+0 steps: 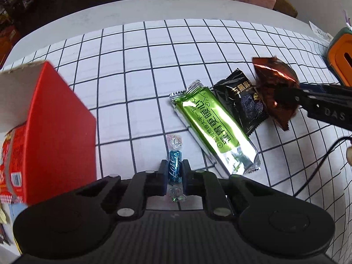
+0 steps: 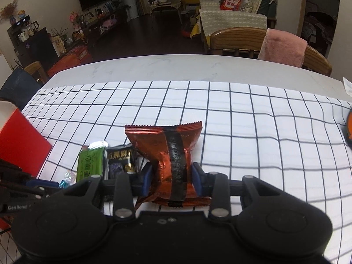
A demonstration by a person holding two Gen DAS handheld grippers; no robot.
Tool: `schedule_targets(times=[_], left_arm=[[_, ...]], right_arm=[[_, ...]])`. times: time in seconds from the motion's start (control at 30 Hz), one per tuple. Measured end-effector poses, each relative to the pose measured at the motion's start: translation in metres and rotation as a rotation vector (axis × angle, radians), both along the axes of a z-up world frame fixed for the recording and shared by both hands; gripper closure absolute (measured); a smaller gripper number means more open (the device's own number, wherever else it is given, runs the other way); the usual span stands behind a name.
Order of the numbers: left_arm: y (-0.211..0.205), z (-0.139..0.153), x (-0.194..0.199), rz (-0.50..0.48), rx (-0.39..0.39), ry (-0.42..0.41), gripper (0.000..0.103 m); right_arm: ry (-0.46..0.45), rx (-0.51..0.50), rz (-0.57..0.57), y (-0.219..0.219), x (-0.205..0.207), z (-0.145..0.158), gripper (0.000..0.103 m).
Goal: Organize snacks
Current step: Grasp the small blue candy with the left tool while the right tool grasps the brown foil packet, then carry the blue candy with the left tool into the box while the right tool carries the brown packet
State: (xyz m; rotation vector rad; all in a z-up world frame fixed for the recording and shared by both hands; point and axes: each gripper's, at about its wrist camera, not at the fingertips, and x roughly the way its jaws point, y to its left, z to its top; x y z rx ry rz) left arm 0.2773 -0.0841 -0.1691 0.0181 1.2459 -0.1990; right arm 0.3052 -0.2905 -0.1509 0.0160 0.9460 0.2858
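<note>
My left gripper [image 1: 174,169] is shut on a blue wrapped candy [image 1: 175,165], held just above the checked cloth. My right gripper [image 2: 173,173] is shut on a copper-red snack packet [image 2: 169,151] and holds it off the table; the packet also shows at the right of the left wrist view [image 1: 272,83]. A green foil bar [image 1: 214,127] and a black snack packet [image 1: 241,101] lie side by side on the cloth. They also show in the right wrist view, the green bar [image 2: 90,165] left of the black packet [image 2: 120,160]. An open red box [image 1: 55,132] stands at the left.
A white cloth with a black grid [image 1: 143,66] covers the pale table [image 2: 176,66]. An orange and green container [image 1: 342,55] sits at the right edge. A black cable [image 1: 319,165] runs over the cloth at the right. Wooden chairs [image 2: 239,39] stand beyond the far edge.
</note>
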Motion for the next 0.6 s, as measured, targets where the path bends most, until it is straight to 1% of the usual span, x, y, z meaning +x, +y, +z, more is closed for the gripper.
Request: schedule_targets(times=[0.33, 0.6], left_arm=[[0.005, 0.015, -0.032, 0.009, -0.020, -0.023, 0.091], [0.014, 0.047, -0.059, 0.015, -0.072, -0.043, 0.091]], right_arm=[[0.003, 0.020, -0.012, -0.001, -0.041, 0.023, 0.068], [-0.011, 0.030, 0.013, 0.011, -0.078, 0.052, 0.068]])
